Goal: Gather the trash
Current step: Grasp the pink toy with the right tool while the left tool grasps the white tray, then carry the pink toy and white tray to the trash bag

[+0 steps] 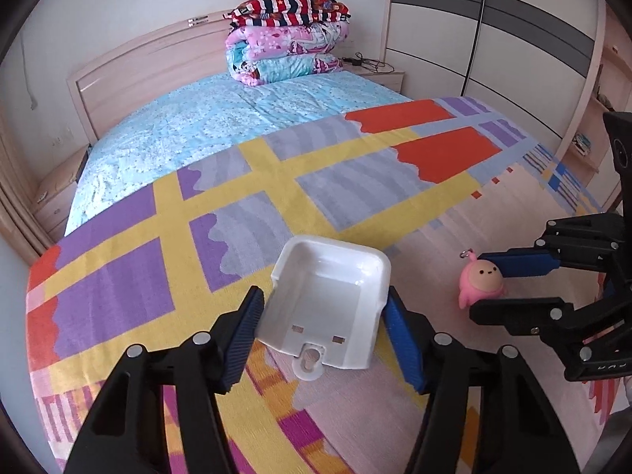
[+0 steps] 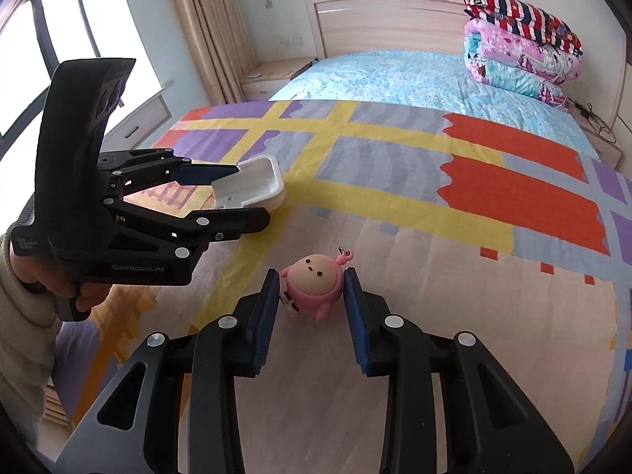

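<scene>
My left gripper (image 1: 324, 331) straddles the white tray (image 1: 330, 308), jaws spread. My right gripper (image 2: 312, 316) brackets the pink toy (image 2: 314, 286), spread; only its view shows the window (image 2: 59, 31).

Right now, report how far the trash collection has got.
Nothing looks collected yet, and no bin shows. In hand: the left gripper is open around the white plastic tray, and the right gripper is open around the pink toy keychain; neither jaw pair looks closed, and both items rest on the bedspread. Left: gripping, lifting, carrying both away.
</scene>
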### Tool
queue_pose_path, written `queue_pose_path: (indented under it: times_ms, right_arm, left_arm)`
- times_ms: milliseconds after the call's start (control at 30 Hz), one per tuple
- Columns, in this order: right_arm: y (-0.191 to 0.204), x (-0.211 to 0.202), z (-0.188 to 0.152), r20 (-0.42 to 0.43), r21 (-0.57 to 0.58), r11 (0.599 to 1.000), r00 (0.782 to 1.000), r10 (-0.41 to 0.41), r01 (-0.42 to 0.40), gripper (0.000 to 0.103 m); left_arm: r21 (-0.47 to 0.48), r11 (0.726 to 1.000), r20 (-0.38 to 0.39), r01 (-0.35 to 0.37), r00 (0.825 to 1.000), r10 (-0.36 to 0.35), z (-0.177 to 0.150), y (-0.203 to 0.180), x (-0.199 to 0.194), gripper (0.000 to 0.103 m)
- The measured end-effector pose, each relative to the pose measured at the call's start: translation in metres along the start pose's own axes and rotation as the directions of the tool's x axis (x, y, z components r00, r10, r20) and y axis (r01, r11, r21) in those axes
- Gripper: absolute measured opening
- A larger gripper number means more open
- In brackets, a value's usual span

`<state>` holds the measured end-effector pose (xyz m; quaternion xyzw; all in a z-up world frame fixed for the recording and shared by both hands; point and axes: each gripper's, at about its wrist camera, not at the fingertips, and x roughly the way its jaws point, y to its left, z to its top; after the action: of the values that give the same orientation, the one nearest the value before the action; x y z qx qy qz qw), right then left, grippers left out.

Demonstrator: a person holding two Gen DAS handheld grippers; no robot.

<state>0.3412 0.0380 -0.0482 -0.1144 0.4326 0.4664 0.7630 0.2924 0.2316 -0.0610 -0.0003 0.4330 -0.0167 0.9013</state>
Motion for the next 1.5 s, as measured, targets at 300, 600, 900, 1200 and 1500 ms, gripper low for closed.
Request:
queue_pose_path:
  times_ms: [300, 600, 900, 1200, 1500]
  right_arm:
    - [0.002, -0.027, -0.006, 0.034, -0.017, 1.000, 0.999, -0.001, 0.001, 0.033]
    - [0.004, -0.045, -0.017, 0.053, -0.023, 1.000, 0.999, 0.004, -0.003, 0.033]
    - [0.002, -0.057, -0.023, 0.069, -0.025, 1.000, 0.998, 0.004, -0.003, 0.033]
    - [0.003, -0.076, -0.034, 0.090, -0.029, 0.999, 0.996, 0.016, -0.014, 0.033]
    - [0.008, -0.115, -0.058, 0.120, -0.054, 0.999, 0.993, 0.016, -0.010, 0.033]
  left_arm:
    - [0.042, 0.999, 0.022, -0.006, 1.000, 0.005, 0.001, -0.029, -0.036, 0.032]
    - [0.052, 0.998, -0.005, -0.018, 1.000, 0.018, -0.006, -0.046, -0.044, 0.012]
    - [0.072, 0.996, -0.005, -0.046, 0.999, 0.047, -0.003, -0.057, -0.049, 0.004]
    - [0.095, 0.994, 0.018, -0.046, 0.999, 0.045, -0.005, -0.077, -0.076, 0.003]
    - [0.128, 0.991, 0.055, -0.035, 0.998, 0.029, -0.019, -0.118, -0.116, 0.003]
